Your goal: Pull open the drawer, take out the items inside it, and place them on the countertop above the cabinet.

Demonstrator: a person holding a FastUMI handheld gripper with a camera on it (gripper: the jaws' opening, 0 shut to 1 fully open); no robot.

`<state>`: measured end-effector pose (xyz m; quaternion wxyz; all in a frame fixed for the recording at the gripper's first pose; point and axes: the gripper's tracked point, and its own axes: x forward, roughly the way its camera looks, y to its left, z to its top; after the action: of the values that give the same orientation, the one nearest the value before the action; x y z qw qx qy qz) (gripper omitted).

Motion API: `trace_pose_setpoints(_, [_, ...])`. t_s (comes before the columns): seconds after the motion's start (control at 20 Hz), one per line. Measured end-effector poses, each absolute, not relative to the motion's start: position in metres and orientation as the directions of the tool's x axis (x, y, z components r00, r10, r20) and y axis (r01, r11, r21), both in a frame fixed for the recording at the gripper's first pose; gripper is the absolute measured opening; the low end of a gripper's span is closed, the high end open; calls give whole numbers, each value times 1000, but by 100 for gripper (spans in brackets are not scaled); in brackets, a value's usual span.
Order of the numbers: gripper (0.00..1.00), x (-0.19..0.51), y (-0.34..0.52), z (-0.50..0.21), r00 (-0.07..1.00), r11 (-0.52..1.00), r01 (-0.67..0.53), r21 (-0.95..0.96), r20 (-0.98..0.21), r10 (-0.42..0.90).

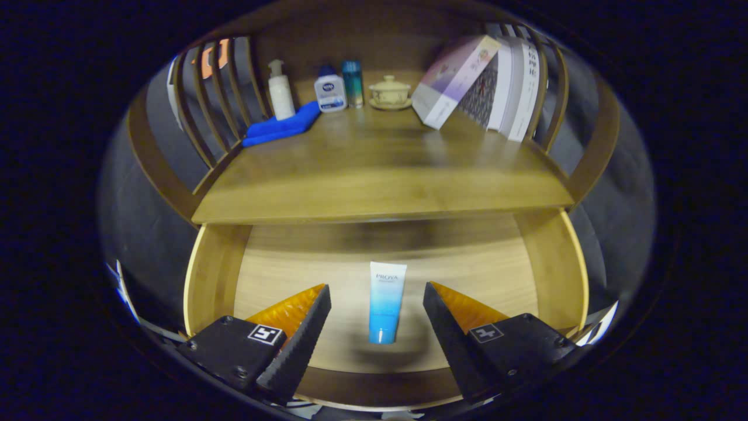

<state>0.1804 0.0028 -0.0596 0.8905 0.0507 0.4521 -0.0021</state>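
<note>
Low in the frame's centre, a blue-and-white tube (386, 302) lies cap-down on the floor of the open drawer (213, 275), between the tongs (377, 295), which gape wide and touch nothing. Above the drawer spans the tabletop (380, 175). At its far upper left lie a blue cloth (280, 128) and bottles (330, 89); centre, a lidded cup (390, 92); upper right, leaning books (485, 82)

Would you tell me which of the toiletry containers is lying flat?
The blue-and-white tube in the open drawer, between the open gripper's fingers. The countertop's bottles stand upright.
</note>
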Motion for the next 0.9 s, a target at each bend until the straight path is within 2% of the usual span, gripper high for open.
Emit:
trace_pose_setpoints(0.1, [99,182,3,-75,527,995,66,80,-849,33])
trace_pose_setpoints(0.25, [93,177,4,-99,409,991,90,100,-911,54])
trace_pose_setpoints(0.6, [86,171,-9,-128,291,991,122,45,-957,8])
trace_pose_setpoints(0.75, [72,170,-5,-139,263,989,131,70,-964,34])
trace_pose_setpoints(0.85, [67,173,-5,-139,270,990,131,59,-963,21])
trace_pose_setpoints(0.9, [58,172,-6,-141,267,990,131,54,-964,17])
